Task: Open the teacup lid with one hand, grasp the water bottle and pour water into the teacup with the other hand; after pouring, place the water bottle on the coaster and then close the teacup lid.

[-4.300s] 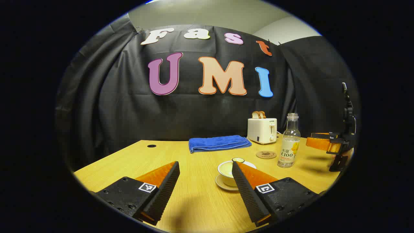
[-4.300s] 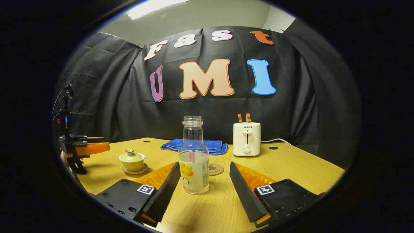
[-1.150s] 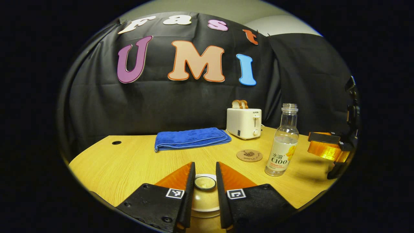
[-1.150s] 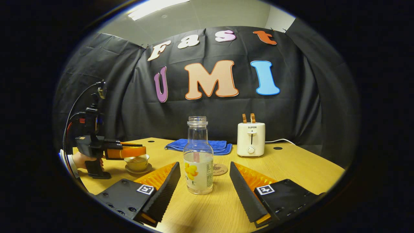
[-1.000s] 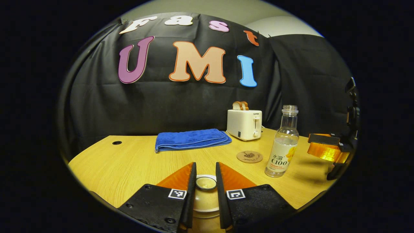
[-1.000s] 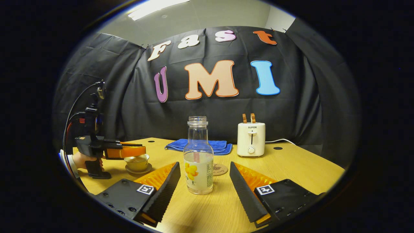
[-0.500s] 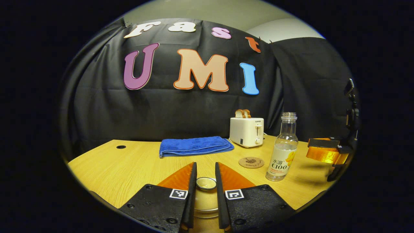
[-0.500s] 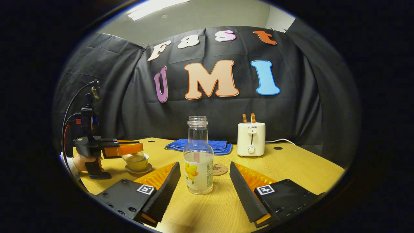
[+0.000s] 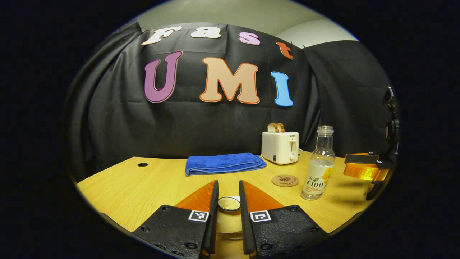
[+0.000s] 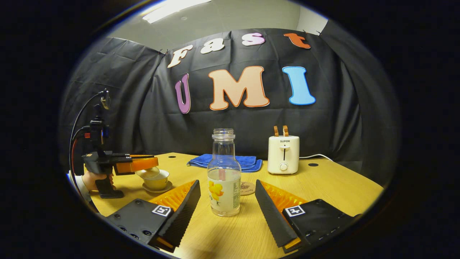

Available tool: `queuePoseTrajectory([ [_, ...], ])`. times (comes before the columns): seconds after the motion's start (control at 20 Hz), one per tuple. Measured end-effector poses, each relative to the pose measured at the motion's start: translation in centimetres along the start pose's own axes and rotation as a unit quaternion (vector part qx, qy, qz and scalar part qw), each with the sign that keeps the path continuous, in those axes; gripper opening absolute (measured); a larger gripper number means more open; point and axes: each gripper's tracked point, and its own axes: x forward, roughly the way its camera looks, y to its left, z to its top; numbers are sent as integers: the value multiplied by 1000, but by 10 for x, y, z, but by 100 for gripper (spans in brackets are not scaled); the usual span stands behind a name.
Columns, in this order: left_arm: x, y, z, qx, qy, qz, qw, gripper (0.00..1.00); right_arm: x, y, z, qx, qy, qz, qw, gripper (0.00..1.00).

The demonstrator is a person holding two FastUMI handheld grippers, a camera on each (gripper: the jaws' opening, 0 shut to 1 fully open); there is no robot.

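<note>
— Where is the teacup lid [image 9: 229, 204] right now?

— I have it pinched by its knob between the fingers of the left hand-held gripper [image 9: 228, 205]. In the right gripper view the lid [image 10: 148, 173] hangs tilted just above the teacup [image 10: 157, 179], which sits on its saucer [image 10: 157, 187] on the worktop [image 10: 334, 187]. Half a second ago the lid was lower over the rim; a second ago it was seated on the cup. So it has come up and off, and I judge the opening step nearly done: the lid needs carrying aside so the cup mouth is free.

— And the water bottle?

— The water bottle [image 10: 224, 176] stands upright and uncapped on the worktop, partly full, between the fingers of the right hand-held gripper [image 10: 227, 203]. That gripper is spread wide, both fingers clear of the glass, holding nothing. It has barely shifted over the last second.

— What lies around them?

— The coaster [image 10: 247, 188] is just behind the bottle, bare. Farther back lie a folded blue towel [image 9: 224, 162] and a white toaster [image 9: 280, 147] with bread slices in its slots.

— Next move, in your view?

— I would close the right fingers on the bottle's body. From the left gripper view the bottle [image 9: 318, 168] is well to the right of the cup, so the pour means a reach across.
</note>
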Motion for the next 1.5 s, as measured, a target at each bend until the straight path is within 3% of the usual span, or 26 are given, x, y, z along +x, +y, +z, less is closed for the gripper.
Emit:
queuePoseTrajectory([
  [0.35,-25,35,2,-20,-3,38,999,27,16,-1,-5,1,11,5,1000,94],
  [0.65,-39,53,2,-8,-5,51,999,27,43,5,-25,-5,74,11,997,98],
  [0.75,-42,57,3,-9,-4,52,999,27,49,5,-31,-5,90,7,996,94],
  [1.1,-48,73,3,-20,-5,60,998,27,61,4,-46,-9,137,-10,991,98],
  [1.25,-50,77,4,-30,-7,60,998,27,64,3,-50,-10,148,-15,989,92],
  [1.35,-50,78,3,-35,-6,59,998,27,66,6,-50,-18,149,-15,989,81],
  [1.5,-51,77,3,-33,-5,57,998,27,66,7,-48,-38,142,-19,989,80],
])
